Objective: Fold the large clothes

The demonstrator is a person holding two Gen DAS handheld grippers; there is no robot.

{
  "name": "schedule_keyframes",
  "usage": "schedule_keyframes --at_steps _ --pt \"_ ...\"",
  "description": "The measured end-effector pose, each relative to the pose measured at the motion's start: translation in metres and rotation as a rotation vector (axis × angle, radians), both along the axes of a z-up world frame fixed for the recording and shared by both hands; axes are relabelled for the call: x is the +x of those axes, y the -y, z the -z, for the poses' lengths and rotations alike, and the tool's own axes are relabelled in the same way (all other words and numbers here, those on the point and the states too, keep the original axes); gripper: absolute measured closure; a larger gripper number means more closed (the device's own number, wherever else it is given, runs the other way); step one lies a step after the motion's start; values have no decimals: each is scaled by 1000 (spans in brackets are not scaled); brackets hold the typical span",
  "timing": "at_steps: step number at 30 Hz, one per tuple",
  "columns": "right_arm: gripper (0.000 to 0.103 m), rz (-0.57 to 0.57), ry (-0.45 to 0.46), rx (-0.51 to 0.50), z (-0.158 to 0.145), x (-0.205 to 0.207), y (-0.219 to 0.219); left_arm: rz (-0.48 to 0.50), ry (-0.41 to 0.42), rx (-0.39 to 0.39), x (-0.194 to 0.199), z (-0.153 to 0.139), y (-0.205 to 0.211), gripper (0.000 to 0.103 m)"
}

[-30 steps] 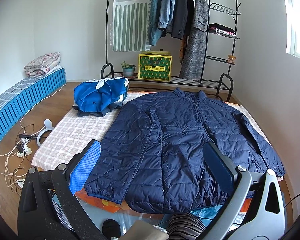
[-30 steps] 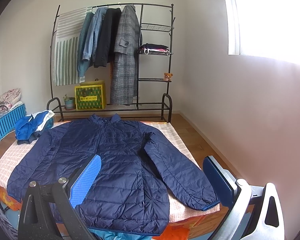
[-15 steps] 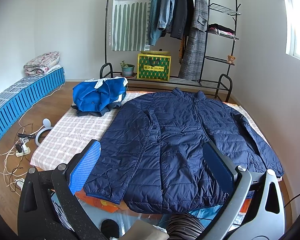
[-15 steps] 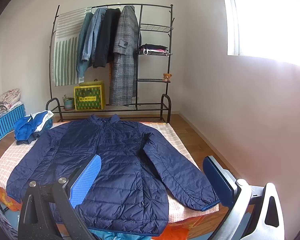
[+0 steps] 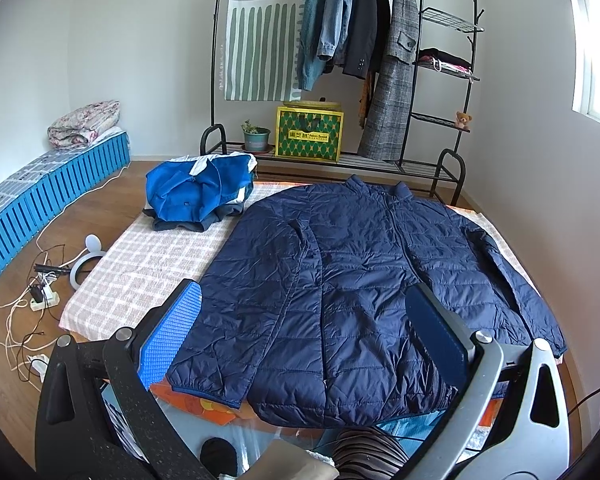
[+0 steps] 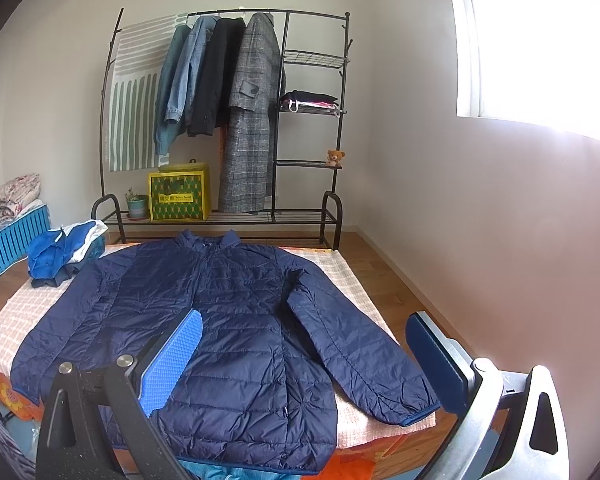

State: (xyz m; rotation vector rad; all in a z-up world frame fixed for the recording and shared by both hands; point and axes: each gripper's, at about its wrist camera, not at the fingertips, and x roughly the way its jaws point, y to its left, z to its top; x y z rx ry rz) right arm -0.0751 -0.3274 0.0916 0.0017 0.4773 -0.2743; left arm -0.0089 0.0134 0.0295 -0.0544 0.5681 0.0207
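A large navy quilted jacket [image 5: 352, 276] lies spread flat, front up, on a checked bed cover [image 5: 148, 264], collar toward the far rack, both sleeves laid down along its sides. It also shows in the right wrist view [image 6: 228, 320]. My left gripper [image 5: 304, 320] is open and empty, held above the jacket's hem near the left sleeve cuff. My right gripper [image 6: 304, 340] is open and empty, held above the hem with the right sleeve cuff [image 6: 412, 408] between its fingers in view.
A pile of blue clothes [image 5: 198, 192] sits at the bed's far left corner. A clothes rack [image 5: 340, 60] with hanging coats, a green box [image 5: 308, 136] and a plant stands behind. Cables and a power strip [image 5: 40, 300] lie on the floor left. A wall is close on the right.
Both grippers have drifted very slightly; the jacket sits a touch lower and nearer in view. Nothing was grasped or moved.
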Motion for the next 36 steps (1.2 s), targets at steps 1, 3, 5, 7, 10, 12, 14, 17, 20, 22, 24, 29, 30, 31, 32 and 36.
schedule_keyframes --at_steps 1,3,5,7,10,12,14,17,20,22,24,29,30,31,32,36 --pt "0 -1 0 -1 0 1 0 -1 0 -3 2 3 -3 0" --pt "0 -2 1 -5 -1 1 -4 -2 -1 -5 2 3 -2 0" --pt "0 -2 3 -7 -2 1 -5 -2 -1 -4 2 3 -3 0" --pt "0 -5 7 -7 -3 0 -7 -7 -1 -5 3 4 -5 0" --pt "0 -9 10 -10 -3 0 -11 -14 3 -7 2 4 -8 0" --pt "0 -16 11 -8 -4 1 -14 -21 5 -9 2 5 -13 0" --pt "0 -34 12 1 -4 4 -18 -33 7 -7 2 8 -21 0" --pt "0 -86 29 25 -2 10 -25 -76 11 7 6 9 -37 0" --pt "0 -189 88 58 3 12 -40 -133 13 21 8 11 -56 0" --pt "0 -251 112 62 7 17 -55 -157 11 26 9 13 -73 0" --pt "0 -305 91 53 12 27 -72 -188 18 43 11 15 -86 0" --pt "0 -478 -20 47 28 61 -129 -235 30 34 13 22 -124 0" --pt "0 -526 -37 54 33 66 -143 -244 30 30 13 23 -131 0" --pt "1 -568 -47 58 37 71 -154 -258 30 24 13 24 -140 0" --pt "1 -619 -55 58 42 75 -168 -265 32 20 12 24 -146 0" --pt "6 -810 -94 5 63 91 -234 -294 34 18 8 24 -167 0"
